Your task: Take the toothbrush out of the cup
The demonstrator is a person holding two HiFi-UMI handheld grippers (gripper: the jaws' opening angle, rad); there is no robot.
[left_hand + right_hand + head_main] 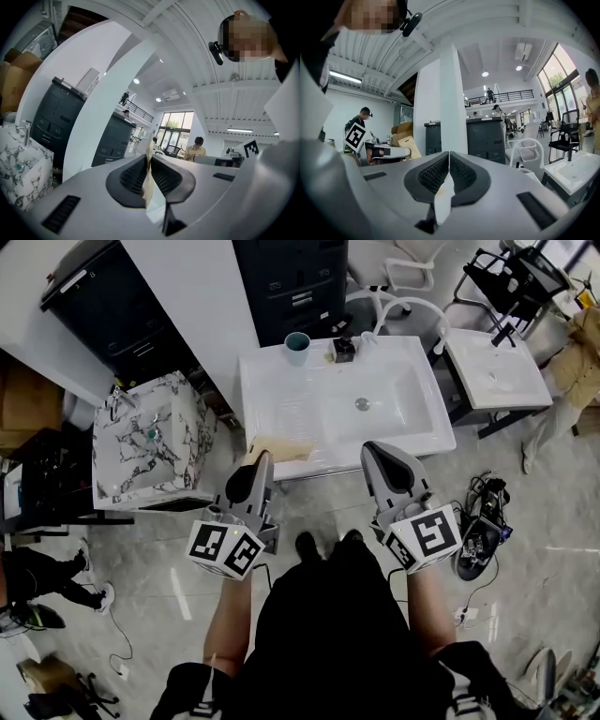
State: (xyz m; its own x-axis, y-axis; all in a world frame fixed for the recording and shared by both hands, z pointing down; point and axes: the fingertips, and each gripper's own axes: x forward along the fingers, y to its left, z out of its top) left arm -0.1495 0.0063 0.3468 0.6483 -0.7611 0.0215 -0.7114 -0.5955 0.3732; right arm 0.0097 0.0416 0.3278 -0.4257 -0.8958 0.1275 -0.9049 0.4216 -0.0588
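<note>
Hovering short of the sink, both grippers well away from the cup.

The left gripper (149, 161) has its jaws drawn nearly together and appears to pinch a thin beige cloth (286, 451), seen edge-on between the pads. The right gripper (448, 157) has its jaws pressed together with nothing between them. Both are held level at the near edge of the white sink (281, 399), where the cloth lies over the front left rim. The teal cup (297, 345) stands upright on the back rim, far from both grippers. No toothbrush can be made out in it. A toothbrush should be light, stiff and slim, with a smooth handle likely to swivel in a pinch. It is best taken across the handle just above the cup's rim and lifted straight up, or the light cup may tip.
</note>
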